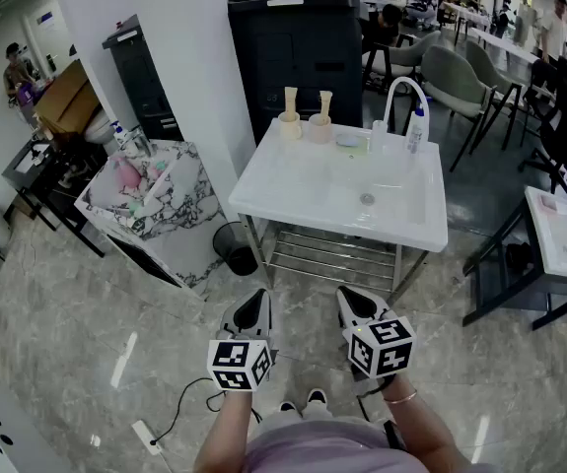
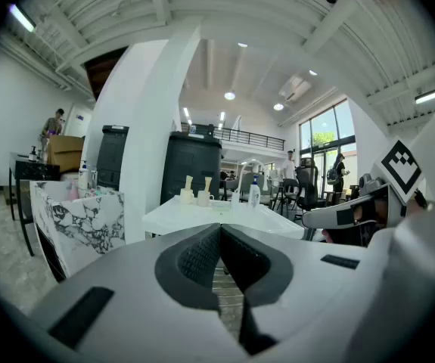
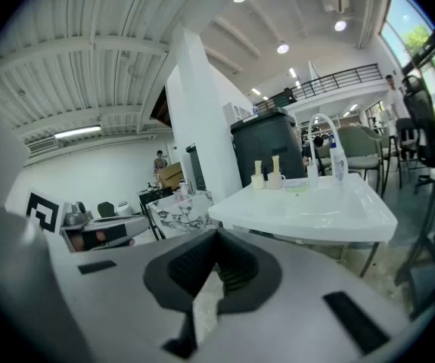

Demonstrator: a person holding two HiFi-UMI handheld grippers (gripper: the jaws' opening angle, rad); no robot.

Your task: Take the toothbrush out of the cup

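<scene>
Two cream cups stand at the back edge of the white sink table (image 1: 293, 200), the left cup (image 1: 290, 123) and the right cup (image 1: 320, 128). A cream toothbrush (image 1: 290, 98) stands upright in the left cup and another toothbrush (image 1: 325, 101) in the right. Both cups also show small and far off in the left gripper view (image 2: 187, 196) and the right gripper view (image 3: 258, 179). My left gripper (image 1: 256, 309) (image 2: 219, 230) and right gripper (image 1: 354, 304) (image 3: 215, 237) are side by side in front of the table, well short of it. Both are shut and empty.
A curved faucet (image 1: 405, 95) and a pump bottle (image 1: 416, 131) stand at the sink's back right. A marble-topped cabinet (image 1: 179, 220) and a black bin (image 1: 233, 245) are to the left, a black cabinet (image 1: 298, 47) behind, chairs (image 1: 456, 82) and a desk (image 1: 559, 235) to the right.
</scene>
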